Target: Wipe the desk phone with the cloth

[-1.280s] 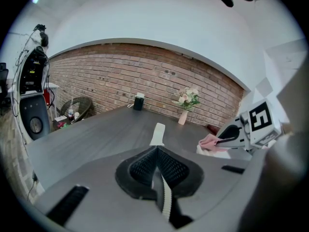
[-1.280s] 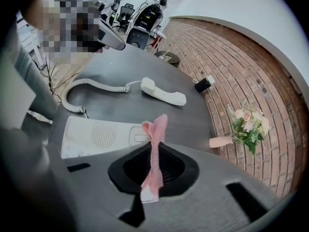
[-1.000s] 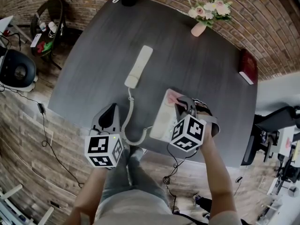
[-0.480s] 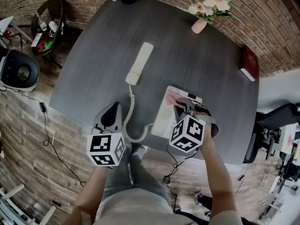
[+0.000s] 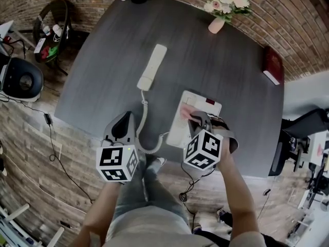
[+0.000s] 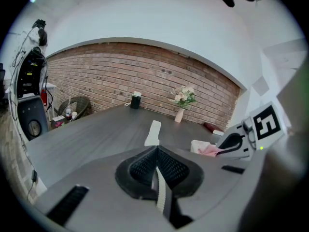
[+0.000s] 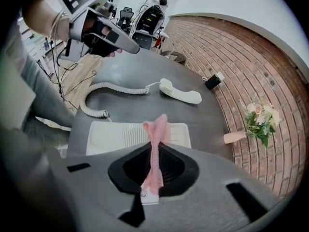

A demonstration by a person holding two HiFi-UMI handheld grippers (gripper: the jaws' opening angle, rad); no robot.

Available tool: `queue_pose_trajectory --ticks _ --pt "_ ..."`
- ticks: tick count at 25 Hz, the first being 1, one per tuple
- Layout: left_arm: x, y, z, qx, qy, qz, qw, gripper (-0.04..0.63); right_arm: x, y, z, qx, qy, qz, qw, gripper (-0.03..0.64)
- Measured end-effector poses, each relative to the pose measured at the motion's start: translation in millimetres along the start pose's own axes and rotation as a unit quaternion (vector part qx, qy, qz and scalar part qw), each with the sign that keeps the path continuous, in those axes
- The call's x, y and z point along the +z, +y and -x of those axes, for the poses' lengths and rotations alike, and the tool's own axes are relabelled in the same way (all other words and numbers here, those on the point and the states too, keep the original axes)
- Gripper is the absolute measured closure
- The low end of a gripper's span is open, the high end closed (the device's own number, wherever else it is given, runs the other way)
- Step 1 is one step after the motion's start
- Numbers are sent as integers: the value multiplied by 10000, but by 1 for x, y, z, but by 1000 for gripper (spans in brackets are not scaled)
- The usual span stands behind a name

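**Change since the earlier frame:** the right tool (image 5: 193, 118) has drawn slightly toward the near edge of the bench (image 5: 221, 60), taking the cloth (image 5: 185, 112) with it. More of the desk phone's (image 5: 199, 102) far end is now uncovered. The left tool (image 5: 123, 125) has barely shifted.

**Cloth:** pink, thin and soft. It is pinched between the right tool's closed jaws, and a limp fold stands out ahead of the tips and lies on the phone's pale top. Judged light and floppy. It is likely to bunch rather than spread, so it wants pressing flat while wiping. The present hold at its gathered middle looks sound.

**Desk phone:** cream base, right of bench centre, close to the near edge. Hard, smooth plastic, probably light enough to slide under a firm stroke. Its near-left corner would suit bracing.

**Handset (image 5: 152, 70):** off the cradle, lying well apart to the far left of the base. It is joined to the base by the coiled cord (image 5: 145, 138).

**Left tool:** jaws shut together with nothing between them. It hangs at the near edge, just beside the cord.
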State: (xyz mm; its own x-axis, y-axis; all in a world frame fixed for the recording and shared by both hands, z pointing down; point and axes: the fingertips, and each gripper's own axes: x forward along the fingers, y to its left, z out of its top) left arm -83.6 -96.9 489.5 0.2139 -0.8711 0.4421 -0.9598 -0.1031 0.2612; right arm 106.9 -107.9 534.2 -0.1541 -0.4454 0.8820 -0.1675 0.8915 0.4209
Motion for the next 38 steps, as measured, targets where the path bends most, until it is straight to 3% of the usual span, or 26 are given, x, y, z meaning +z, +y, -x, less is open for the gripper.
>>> queue_pose_trajectory --ticks 22,38 --pt "-14 -20 -5 -213 165 -129 9996 592 -3 46 10 512 -151 -151 9985 595" --pt "-27 -25 -7 -287 307 -114 9991 592 -3 87 14 1200 -212 -348 9919 595"
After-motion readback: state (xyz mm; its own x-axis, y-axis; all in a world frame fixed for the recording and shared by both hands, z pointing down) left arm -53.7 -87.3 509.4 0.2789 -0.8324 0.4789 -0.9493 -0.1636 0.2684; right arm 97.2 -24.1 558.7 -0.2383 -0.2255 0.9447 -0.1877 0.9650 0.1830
